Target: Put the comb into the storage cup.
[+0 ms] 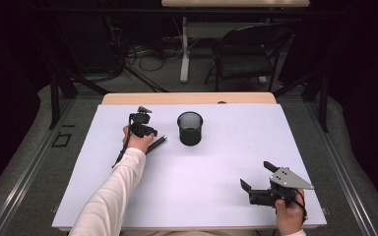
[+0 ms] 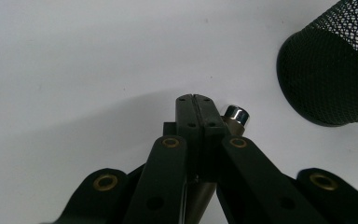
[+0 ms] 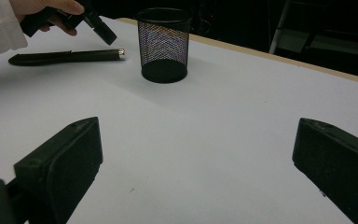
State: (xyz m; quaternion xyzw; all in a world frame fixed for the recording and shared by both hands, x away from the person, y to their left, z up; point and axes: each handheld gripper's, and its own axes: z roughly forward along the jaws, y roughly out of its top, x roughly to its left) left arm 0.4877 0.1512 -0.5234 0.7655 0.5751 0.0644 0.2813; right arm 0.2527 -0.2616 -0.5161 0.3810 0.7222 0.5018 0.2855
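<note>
Table (image 1: 192, 182) takes up most of the high view, a white sheet laid over a wooden top whose edge shows along the far side. Beyond it stands a dark folding chair (image 1: 246, 51) on the grey floor. On the far half of the sheet a black mesh cup (image 1: 190, 128) stands upright with its mouth open to the top. Left tongs (image 1: 153, 132) sit just left of the cup, held by a hand (image 1: 137, 141) in a white sleeve, angled down toward the sheet with their jaws pressed together and nothing between them; in the left gripper view the closed tips (image 2: 196, 109) hover right over the pen. Right tongs (image 1: 256, 176) rest near the front right corner of the sheet, well apart from the cup, with jaws spread wide and empty. Smallest thing is the dark pen (image 3: 65, 57), lying flat on the sheet just left of the cup, its silver end (image 2: 236, 115) pointing toward the cup and showing just beside the closed left tips. Whether the tips touch the pen I cannot tell
</note>
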